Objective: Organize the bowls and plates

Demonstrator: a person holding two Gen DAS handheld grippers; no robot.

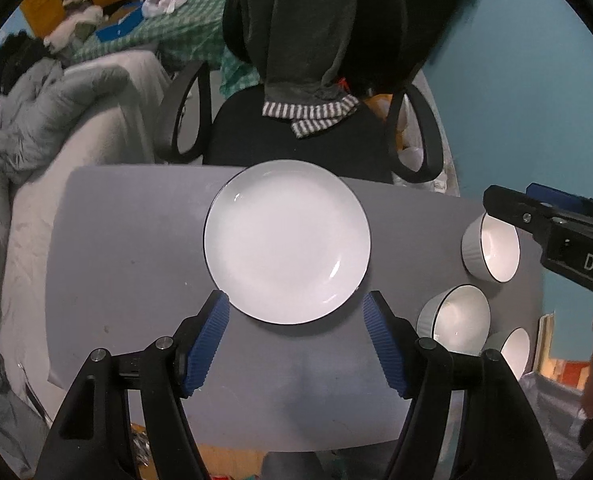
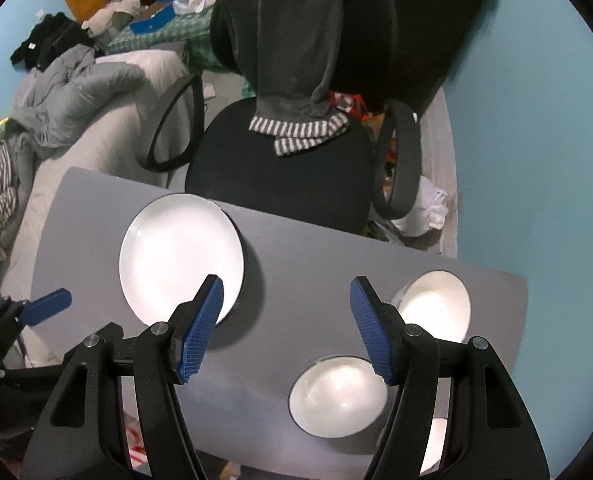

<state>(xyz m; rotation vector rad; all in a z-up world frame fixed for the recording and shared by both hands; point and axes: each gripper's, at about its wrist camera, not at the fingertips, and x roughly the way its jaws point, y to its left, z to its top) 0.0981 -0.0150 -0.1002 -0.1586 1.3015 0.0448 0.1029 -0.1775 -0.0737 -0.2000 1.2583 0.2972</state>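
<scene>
Presently on the grey rectangular tabletop (image 1: 128, 248):

- One round white shallow plate with a thin dark rim (image 1: 287, 242), at the table's twelve o'clock edge, directly before the black office chair (image 1: 296, 136). In the right wrist view it appears to rest on something dark; what, I cannot tell.
- Three white ribbed bowls with dark rims, ranged along the three o'clock side: far bowl (image 1: 492, 250), middle bowl (image 1: 456, 320), near bowl (image 1: 514, 350), all upright and apart from the plate.
- Left gripper (image 1: 296, 308), blue ribbed pads: jaws spread wide, empty, above the plate's six o'clock edge.
- Right gripper (image 2: 286, 304): jaws likewise parted, empty, above bare table between plate and bowls.
</scene>
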